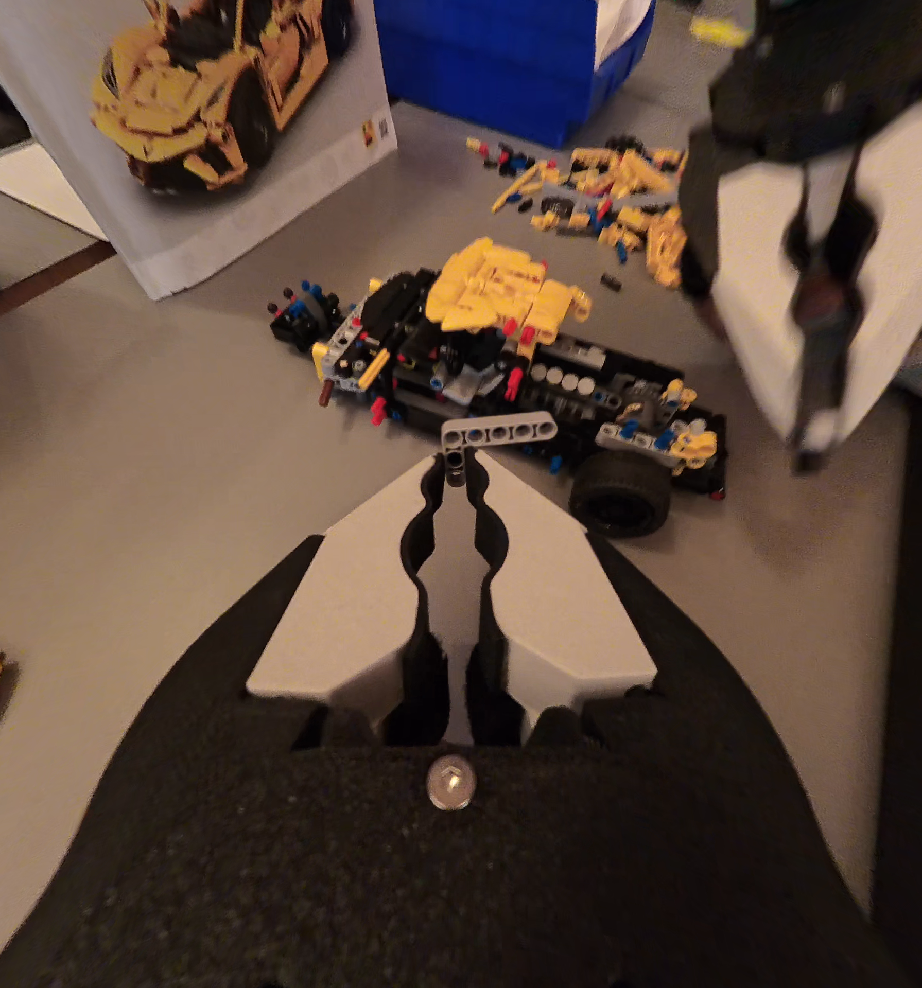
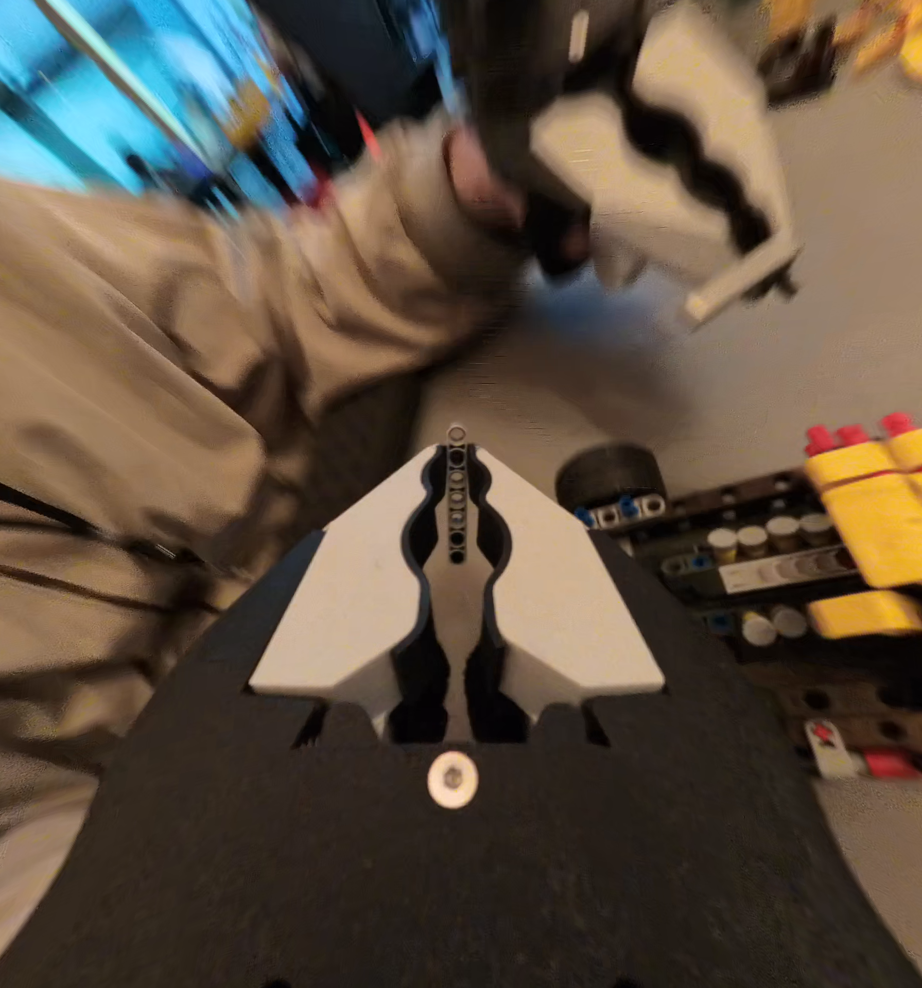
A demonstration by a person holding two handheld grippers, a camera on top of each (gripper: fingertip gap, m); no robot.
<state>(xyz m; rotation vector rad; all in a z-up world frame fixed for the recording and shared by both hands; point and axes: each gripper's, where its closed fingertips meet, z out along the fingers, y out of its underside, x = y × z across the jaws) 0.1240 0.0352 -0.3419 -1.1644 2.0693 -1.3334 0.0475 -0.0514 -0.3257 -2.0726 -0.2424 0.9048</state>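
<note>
Left wrist view shows the left gripper (image 1: 456,462) clamped on a short black pin piece (image 1: 454,469) that carries a grey five-hole plastic beam (image 1: 499,432), held just above the half-built black and yellow brick car chassis (image 1: 501,369) on the grey table (image 1: 127,454). That beam's long axis runs crosswise to the fingers, tilted slightly up to the right. Right wrist view shows the right gripper (image 2: 456,449) closed on a thin grey multi-hole beam (image 2: 456,497), lengthwise between the fingers, its tip pointing forward. Both parts are pinched only near the tips, so a steady, firm grip looks wise.
</note>
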